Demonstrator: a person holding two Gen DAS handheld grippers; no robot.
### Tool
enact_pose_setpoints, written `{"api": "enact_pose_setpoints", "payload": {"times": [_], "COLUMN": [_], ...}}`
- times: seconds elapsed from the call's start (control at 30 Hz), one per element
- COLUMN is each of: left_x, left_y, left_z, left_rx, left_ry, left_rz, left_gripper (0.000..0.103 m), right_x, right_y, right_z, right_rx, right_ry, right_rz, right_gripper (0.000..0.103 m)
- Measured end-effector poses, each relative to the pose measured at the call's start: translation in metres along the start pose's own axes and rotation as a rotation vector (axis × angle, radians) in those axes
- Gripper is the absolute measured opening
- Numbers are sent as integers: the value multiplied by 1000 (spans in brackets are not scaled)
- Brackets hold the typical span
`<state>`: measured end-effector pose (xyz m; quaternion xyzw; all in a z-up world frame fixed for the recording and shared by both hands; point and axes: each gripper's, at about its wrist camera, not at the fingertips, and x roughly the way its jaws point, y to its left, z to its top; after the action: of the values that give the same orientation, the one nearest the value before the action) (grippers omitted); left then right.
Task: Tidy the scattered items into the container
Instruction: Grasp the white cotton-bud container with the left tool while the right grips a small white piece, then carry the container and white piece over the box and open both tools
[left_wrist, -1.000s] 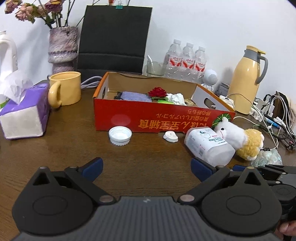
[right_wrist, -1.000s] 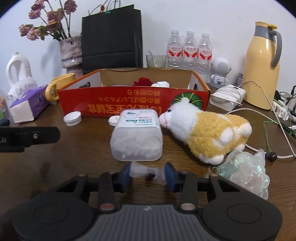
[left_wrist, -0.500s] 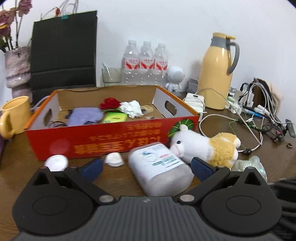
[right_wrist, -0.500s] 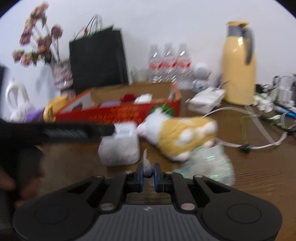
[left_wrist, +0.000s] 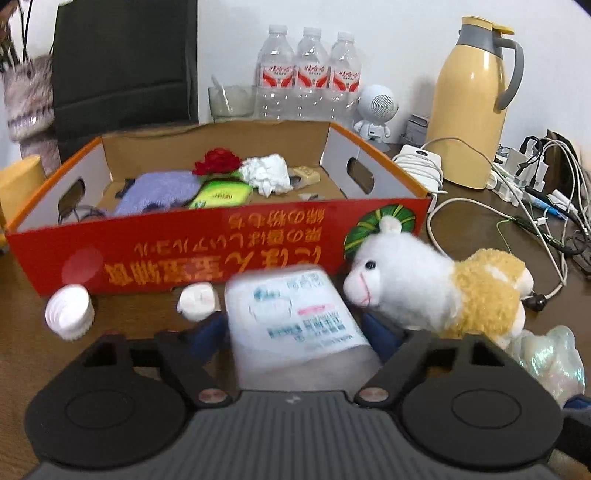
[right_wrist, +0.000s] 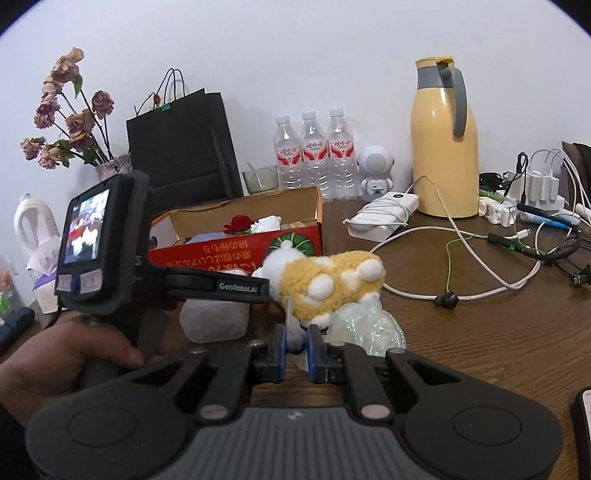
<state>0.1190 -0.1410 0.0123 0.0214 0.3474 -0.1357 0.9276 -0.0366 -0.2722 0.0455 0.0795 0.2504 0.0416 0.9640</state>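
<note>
Starting at the left edge of the wooden table (left_wrist: 22, 332): a white bottle cap (left_wrist: 69, 311) and a smaller white lid (left_wrist: 197, 300) sit right in front of the red cardboard box (left_wrist: 207, 254), which already has a purple cloth (left_wrist: 159, 192), a red flower (left_wrist: 218, 160) and crumpled tissue (left_wrist: 267, 171) inside. Next over, the left gripper (left_wrist: 295, 334) has its blue pads on either side of the clear wipes tub (left_wrist: 295, 314) and the jaws are closing in on it; can't tell if they're actually pressing yet, it's blurry. The plush sheep (left_wrist: 439, 291) lies just right of the tub, nose against the box's front corner. Then the right gripper (right_wrist: 296, 343), pinched all the way shut on a scrap of clear plastic film (right_wrist: 290, 325), with the crinkly iridescent bag (right_wrist: 364, 325) just beyond. Cables (right_wrist: 461, 236) sprawl toward the right edge.
</note>
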Motion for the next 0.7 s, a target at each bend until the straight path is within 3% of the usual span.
{"api": "enact_pose_setpoints", "payload": {"times": [0.27,0.47,0.7], "left_x": [-19,-96,-174], "left_y": [20,36,53], "left_z": [-12,-46,-104], "left_rx": [2,-17,-53], "left_ry": [-13,-165,-338], "left_rz": [1,34,170], "left_gripper": [66,66,67], "right_x": [3,-5,-14], "right_y": [7,20,47], "right_z": [-2,-4,-1], "right_rx": [0,-30,-62], "right_ry": [9,-27,-94], "right_rz": [31,80,180], "right_gripper": [10,10,10]}}
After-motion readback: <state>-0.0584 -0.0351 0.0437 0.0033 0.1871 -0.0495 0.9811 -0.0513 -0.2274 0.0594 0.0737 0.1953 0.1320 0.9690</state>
